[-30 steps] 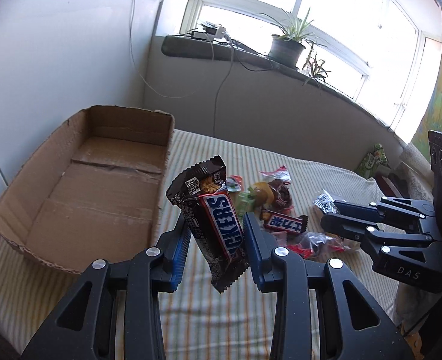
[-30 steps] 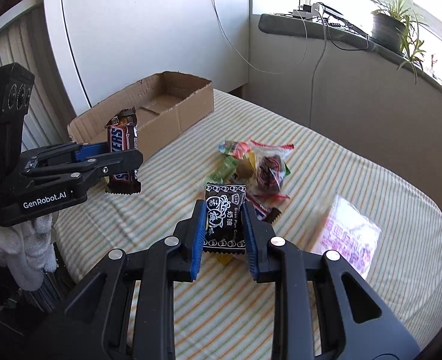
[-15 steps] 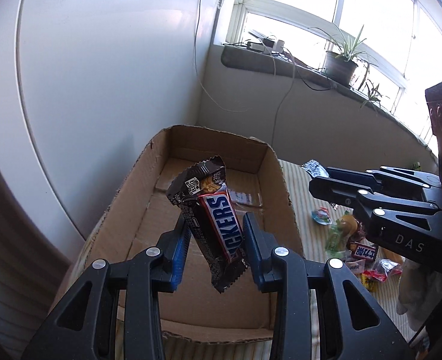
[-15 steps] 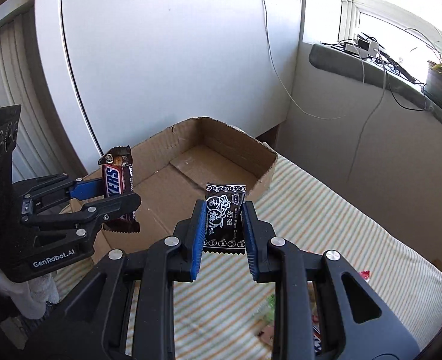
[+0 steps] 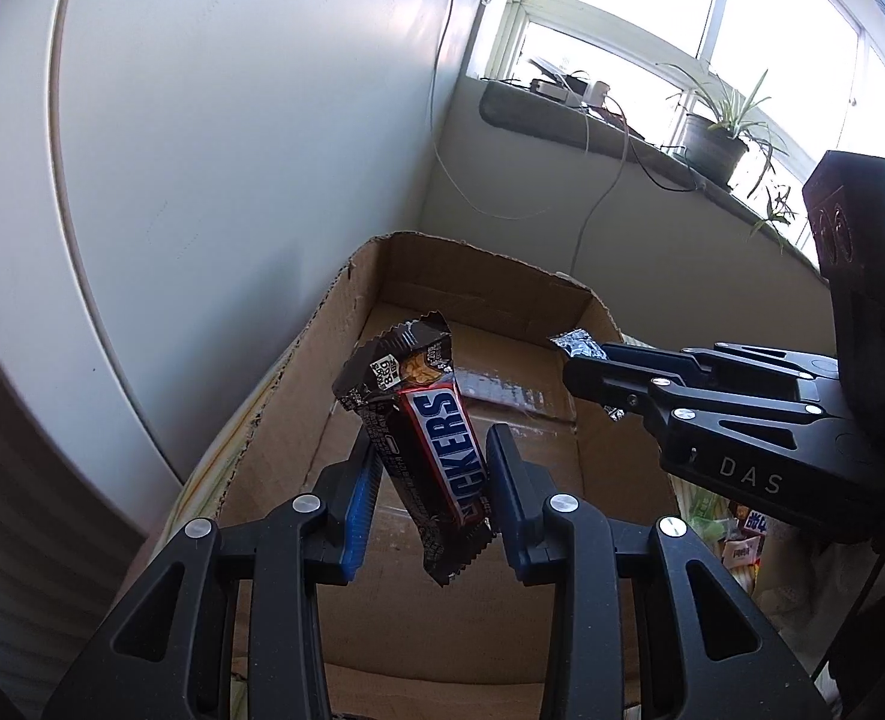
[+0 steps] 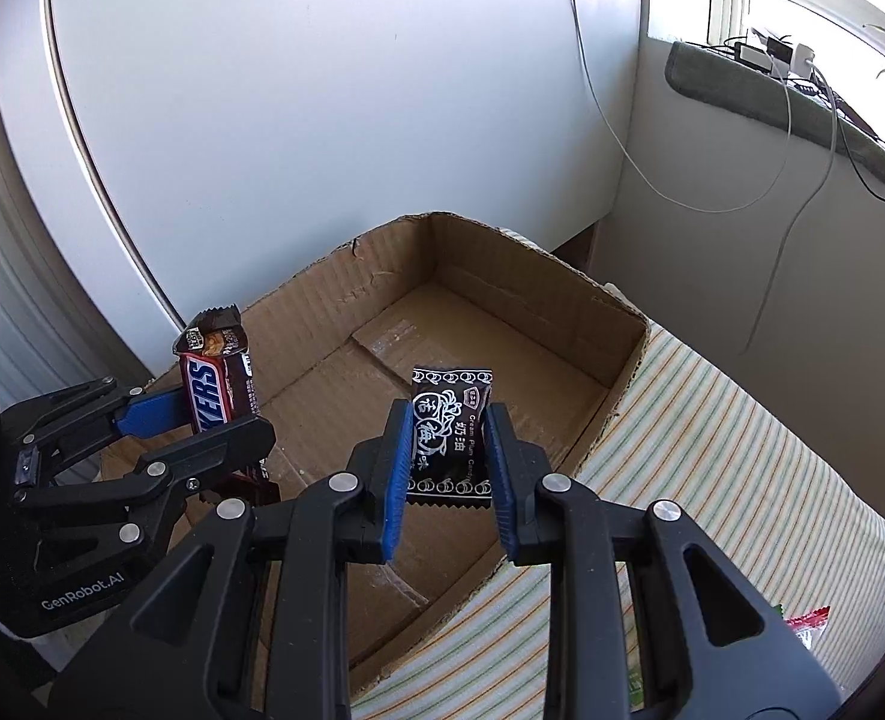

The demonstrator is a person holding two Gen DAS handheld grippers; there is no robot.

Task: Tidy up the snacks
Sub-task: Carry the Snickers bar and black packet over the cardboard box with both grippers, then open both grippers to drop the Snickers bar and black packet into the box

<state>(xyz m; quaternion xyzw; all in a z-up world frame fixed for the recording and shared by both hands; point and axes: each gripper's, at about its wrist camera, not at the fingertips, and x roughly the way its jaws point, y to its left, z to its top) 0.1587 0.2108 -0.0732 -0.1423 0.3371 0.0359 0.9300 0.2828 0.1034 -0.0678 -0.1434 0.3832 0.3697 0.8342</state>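
One cardboard box (image 6: 562,324) sits open on a striped cloth (image 6: 742,450), its long axis running from the cameras toward the white wall (image 6: 322,90). Its floor shows bare brown card with a taped seam.

Two grippers hang over the box. The left gripper (image 5: 430,468) pinches one Snickers bar (image 5: 436,450) between its blue pads; the bar stands nearly upright, long axis tilted a little, crimped top end up and leaning toward the wall, lower end hanging below the fingers. The right gripper (image 6: 448,456) pinches one black plum candy packet (image 6: 451,426), held flat-on to the camera, long axis upright, serrated edges at top and bottom.

From the left camera the right gripper (image 5: 586,372) shows side-on, the packet's silver edge (image 5: 577,345) poking out at its tip. A few loose snacks (image 5: 736,525) lie on the cloth beside the box, too hidden to count.
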